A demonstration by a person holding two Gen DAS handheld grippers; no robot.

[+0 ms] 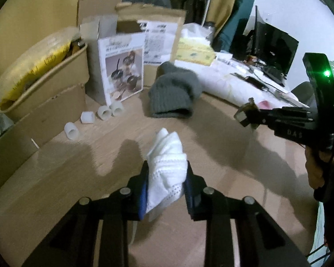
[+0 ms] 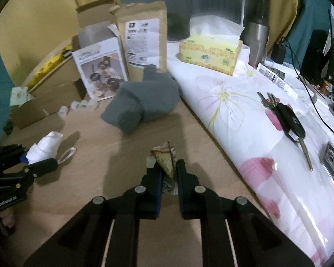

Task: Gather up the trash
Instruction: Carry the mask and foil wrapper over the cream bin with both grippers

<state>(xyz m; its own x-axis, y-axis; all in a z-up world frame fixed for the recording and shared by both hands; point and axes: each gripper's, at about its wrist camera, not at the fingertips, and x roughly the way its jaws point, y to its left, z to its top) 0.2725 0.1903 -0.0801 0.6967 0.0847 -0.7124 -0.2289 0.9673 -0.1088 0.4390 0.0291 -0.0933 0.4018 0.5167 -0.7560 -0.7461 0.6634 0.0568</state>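
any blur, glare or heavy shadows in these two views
Left wrist view: soft motion blur throughout, strong fisheye bending, dark corners, a green LED flaring, and gripper shadows on the wooden table. Right wrist view: similar softness and bending, and a shadow ahead of the right gripper.

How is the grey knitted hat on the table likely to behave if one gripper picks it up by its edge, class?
The grey knitted hat lies slumped and folded on the table, so it would probably droop rather than hold shape. Its soft ribbed knit suggests it is light and not slippery. It looks unlikely to roll or break, though a push might only bunch it up.
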